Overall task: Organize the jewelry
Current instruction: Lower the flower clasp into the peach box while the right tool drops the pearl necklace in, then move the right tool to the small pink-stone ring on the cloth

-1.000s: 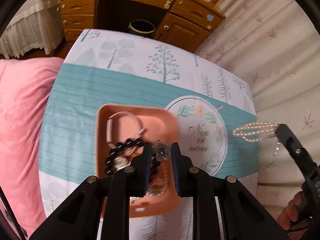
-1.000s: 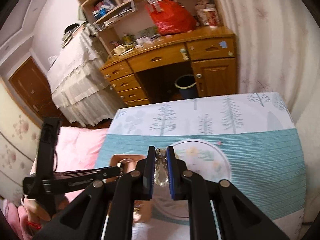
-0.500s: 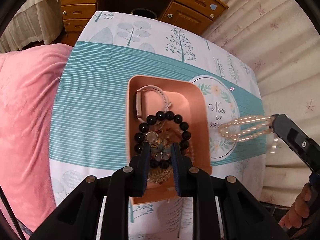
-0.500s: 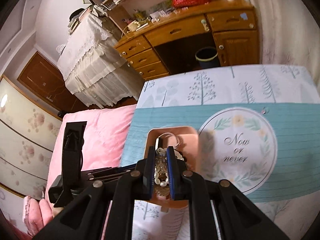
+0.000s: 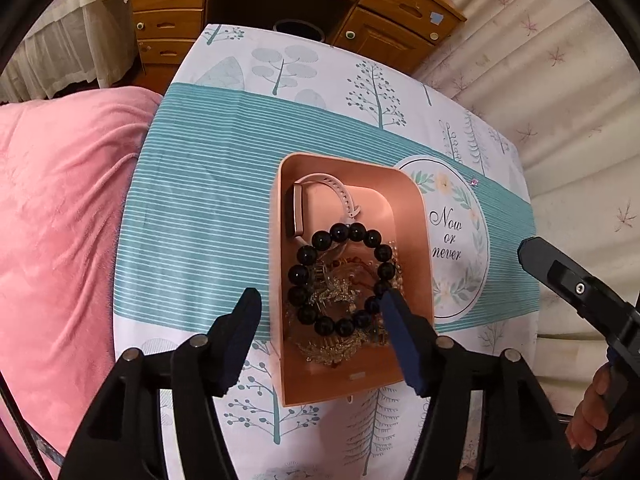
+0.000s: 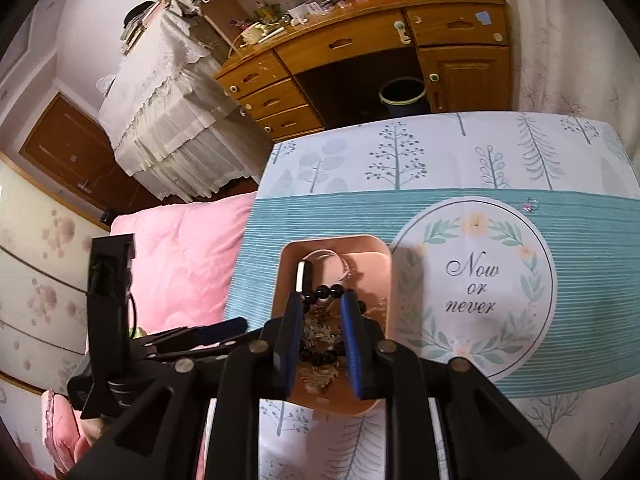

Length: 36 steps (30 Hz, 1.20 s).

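**Both grippers over the jewelry tray, jaws parting**

The pink tray sits on the teal-striped tablecloth, just beside its round "Now or never" print. Inside the tray lie a black bead bracelet, a pale-strapped watch at the far end, and gold-coloured pieces under the beads. The left gripper hangs above the tray's near end, its jaws opening wide with nothing clamped; the bracelet lies below, between the fingers. The right gripper hovers over the same tray, jaws opening slightly, gripping nothing.
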{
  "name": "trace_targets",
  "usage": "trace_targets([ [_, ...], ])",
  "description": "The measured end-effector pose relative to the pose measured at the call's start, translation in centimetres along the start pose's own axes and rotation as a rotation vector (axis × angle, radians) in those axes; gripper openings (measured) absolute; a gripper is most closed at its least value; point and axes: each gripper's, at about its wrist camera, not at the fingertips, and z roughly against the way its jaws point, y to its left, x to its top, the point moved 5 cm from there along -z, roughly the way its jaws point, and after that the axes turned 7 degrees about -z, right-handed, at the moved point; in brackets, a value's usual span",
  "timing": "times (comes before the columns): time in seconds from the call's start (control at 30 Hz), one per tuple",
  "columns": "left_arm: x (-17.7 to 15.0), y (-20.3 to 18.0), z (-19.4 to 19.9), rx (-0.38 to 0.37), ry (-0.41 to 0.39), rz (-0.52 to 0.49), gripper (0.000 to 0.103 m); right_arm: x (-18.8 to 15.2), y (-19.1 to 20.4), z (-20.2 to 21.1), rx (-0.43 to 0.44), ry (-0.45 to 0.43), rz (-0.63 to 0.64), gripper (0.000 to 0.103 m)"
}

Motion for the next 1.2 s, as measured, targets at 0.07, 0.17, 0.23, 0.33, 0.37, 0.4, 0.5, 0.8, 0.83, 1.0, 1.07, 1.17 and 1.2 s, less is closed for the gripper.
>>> trace_targets([
  [0.07, 0.0, -0.3, -0.3, 0.002, 0.006, 0.003, 0.063, 0.0, -0.6, -0.1, -0.014, 0.006, -0.005, 0.020],
  [0.17, 0.1, -0.7, -0.5, 0.014, 0.008, 0.001, 0.065, 0.2, -1.7, -0.4, -0.038, 0.017, -0.015, 0.020],
  [0.23, 0.3, -1.3, -0.7, 0.029, 0.003, -0.009, 0.071, 0.4, -2.8, -0.6, -0.063, 0.024, -0.018, 0.020],
  [0.33, 0.6, -2.3, -0.9, 0.062, -0.005, -0.026, 0.074, 0.9, -5.0, -0.8, -0.105, 0.024, -0.038, 0.026],
  [0.37, 0.7, -2.6, -1.0, 0.068, -0.006, -0.030, 0.076, 1.1, -5.7, -0.8, -0.117, 0.024, -0.043, 0.030],
  [0.4, 0.9, -3.0, -1.2, 0.077, -0.008, -0.035, 0.077, 1.3, -6.5, -0.9, -0.135, 0.023, -0.045, 0.032],
  [0.5, 1.3, -3.8, -1.5, 0.112, -0.017, -0.030, 0.078, 2.3, -9.0, -1.4, -0.208, 0.010, -0.032, 0.034],
  [0.8, 2.8, -5.9, -2.1, 0.213, -0.086, -0.002, 0.079, 5.7, -14.6, -3.8, -0.341, -0.134, 0.103, 0.034],
  [0.83, 3.1, -6.1, -2.1, 0.218, -0.101, 0.008, 0.079, 6.1, -15.1, -4.1, -0.344, -0.158, 0.120, 0.034],
  [1.0, 3.8, -6.8, -2.2, 0.226, -0.157, 0.045, 0.079, 7.3, -16.6, -5.3, -0.375, -0.239, 0.188, 0.033],
  [1.07, 3.9, -6.8, -2.4, 0.231, -0.170, 0.058, 0.079, 7.8, -16.8, -5.4, -0.376, -0.270, 0.214, 0.033],
  [1.17, 3.9, -6.6, -2.7, 0.243, -0.174, 0.072, 0.079, 8.6, -17.1, -5.7, -0.387, -0.292, 0.247, 0.033],
  [1.2, 3.9, -6.6, -2.8, 0.246, -0.173, 0.077, 0.079, 8.8, -17.1, -5.9, -0.388, -0.285, 0.252, 0.033],
])
